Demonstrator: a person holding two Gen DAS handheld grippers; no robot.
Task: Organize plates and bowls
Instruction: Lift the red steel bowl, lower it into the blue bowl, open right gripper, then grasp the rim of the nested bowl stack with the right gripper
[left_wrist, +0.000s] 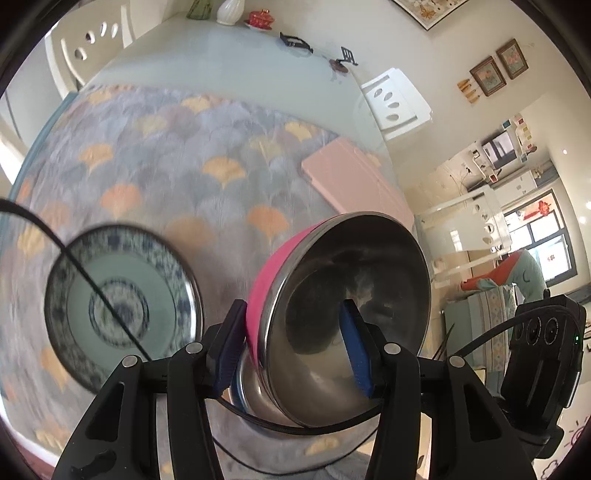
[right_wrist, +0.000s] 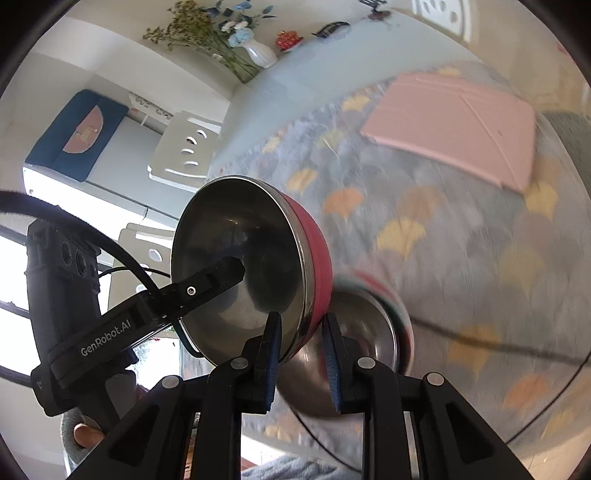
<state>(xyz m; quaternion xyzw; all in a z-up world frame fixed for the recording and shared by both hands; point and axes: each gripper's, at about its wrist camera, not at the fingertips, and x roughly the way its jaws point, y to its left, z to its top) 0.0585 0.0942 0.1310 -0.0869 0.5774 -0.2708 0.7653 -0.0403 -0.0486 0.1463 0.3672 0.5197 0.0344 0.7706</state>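
A: In the left wrist view, what is the left gripper (left_wrist: 291, 347) doing?

B: It pinches the pink bowl (left_wrist: 332, 317) low in the middle of the frame. One blue pad (left_wrist: 356, 350) is inside the shiny bowl and the other is outside, on the pink wall. The bowl is tipped on its side, up off the cloth.

A: Anything else there?

B: A blue and white plate (left_wrist: 122, 302) lies on the patterned cloth (left_wrist: 166, 155) at the lower left. A pink board (left_wrist: 354, 181) sits right of the middle.

A: And the right wrist view?

B: The right gripper (right_wrist: 301, 358) pinches the same bowl (right_wrist: 251, 266) from its other edge, low in the middle. You see the left gripper's finger (right_wrist: 214, 280) poking into the bowl from the left. Under it, low in the frame, is a second metal bowl (right_wrist: 354, 339), blurry. The plate does not show here, and only a corner of the second bowl peeks out in the left view.

A: Which step is this?

B: I think both hands are carrying the pink bowl to stack it. Next it needs turning flat and lowering gently, maybe into the second bowl, then both grippers let go.
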